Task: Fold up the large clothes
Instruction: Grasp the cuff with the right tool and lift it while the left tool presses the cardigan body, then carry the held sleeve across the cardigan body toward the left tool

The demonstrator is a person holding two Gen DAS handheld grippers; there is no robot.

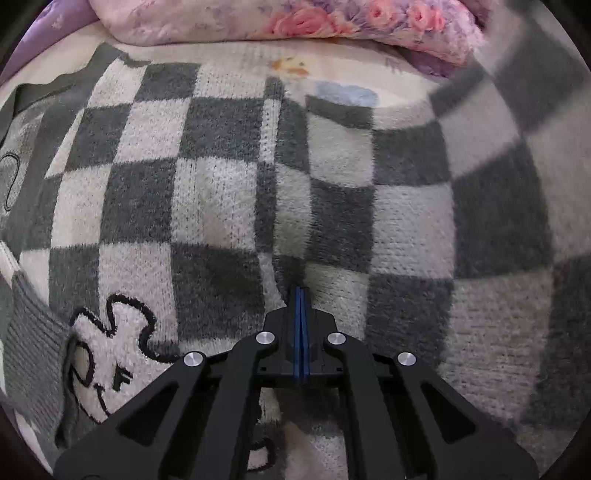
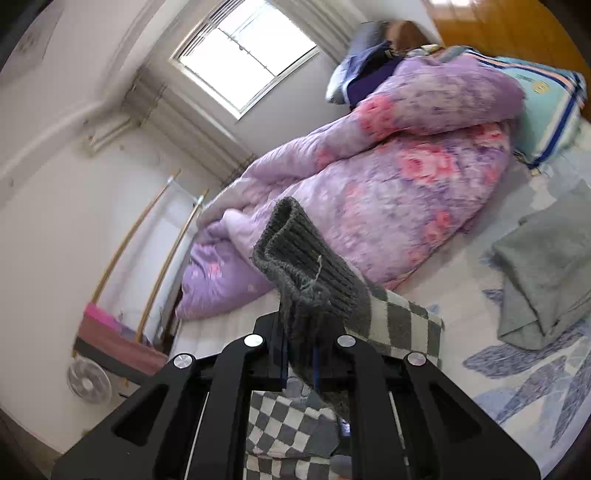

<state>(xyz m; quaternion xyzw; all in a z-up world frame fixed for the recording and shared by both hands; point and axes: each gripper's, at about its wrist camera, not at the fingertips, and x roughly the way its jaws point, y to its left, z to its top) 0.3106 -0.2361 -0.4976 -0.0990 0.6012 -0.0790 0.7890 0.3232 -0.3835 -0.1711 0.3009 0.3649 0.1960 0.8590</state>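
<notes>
Here the left gripper (image 1: 300, 295) hovers low over the checkered sweater (image 1: 229, 192), its blue-lined fingers pressed together with nothing visibly between them, the tips right at a lengthwise crease in the knit. The sweater is a fuzzy knit in grey and off-white squares, spread across the bed sheet (image 1: 332, 79) and filling nearly all of the left wrist view; at its lower left a white cartoon patch (image 1: 110, 354) outlined in black sits beside a plain grey ribbed band (image 1: 33, 343), and the squares blur toward the right edge. Behind it, along the top, lies a floral quilt (image 1: 295, 18) in pink and lilac. In the right wrist view the room tilts: a window (image 2: 243, 55) and white wall to the left, a small fan (image 2: 88, 384) low down, then the same quilt heaped along the bed. The right gripper (image 2: 301, 354) is clamped on the sweater's grey ribbed cuff (image 2: 306, 266) — the ribbing stands up past the fingertips, folded on itself, with a loose thread hanging from it, and checkered fabric trails off to the right and down below the jaws. Further right, a grey folded garment (image 2: 546, 273) lies on the blue-patterned sheet, well apart from the cuff, and a striped pillow (image 2: 546, 107) sits near the headboard end.
</notes>
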